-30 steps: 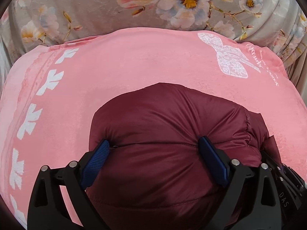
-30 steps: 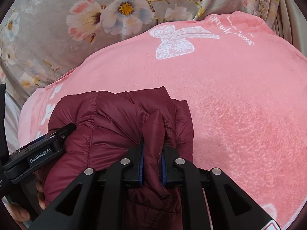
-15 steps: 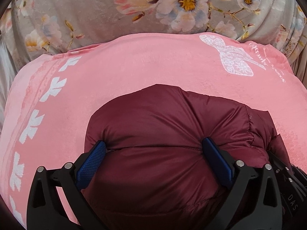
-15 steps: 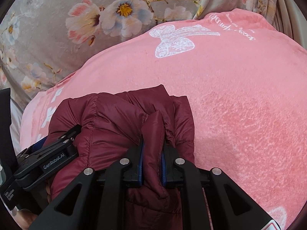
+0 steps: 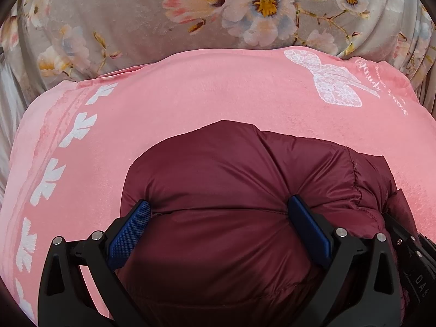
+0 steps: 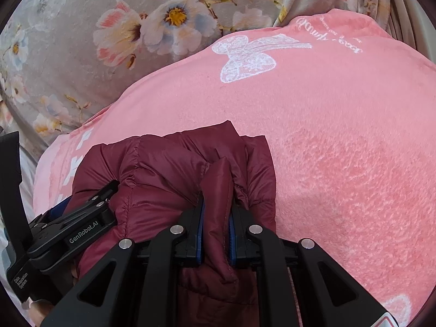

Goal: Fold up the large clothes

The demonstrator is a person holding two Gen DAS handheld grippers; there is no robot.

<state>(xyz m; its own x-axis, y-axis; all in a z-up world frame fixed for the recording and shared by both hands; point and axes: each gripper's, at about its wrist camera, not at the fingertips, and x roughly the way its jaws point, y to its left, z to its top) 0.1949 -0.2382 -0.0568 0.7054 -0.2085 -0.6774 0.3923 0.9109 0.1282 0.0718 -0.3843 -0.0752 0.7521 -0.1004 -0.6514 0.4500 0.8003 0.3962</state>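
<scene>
A dark red puffer jacket (image 5: pixel 226 190) lies bundled on a pink blanket (image 5: pixel 218 95). My left gripper (image 5: pixel 218 209) stands wide, its blue pads (image 5: pixel 130 229) pressed into the two sides of a thick bulge of the jacket. My right gripper (image 6: pixel 215 218) is shut on a raised fold of the jacket (image 6: pixel 218 179) at its right edge. The left gripper also shows in the right wrist view (image 6: pixel 81 218), low at the left against the jacket. The jacket's near part is hidden under both grippers.
The pink blanket (image 6: pixel 340 136) carries a white butterfly print (image 6: pixel 245 60) and a white leaf border (image 5: pixel 76 130). Grey floral bedding (image 5: pixel 163 21) lies beyond it. Bare blanket stretches to the right of the jacket.
Both grippers and the jacket have shifted slightly toward me and down in view. Both grips are unchanged.
</scene>
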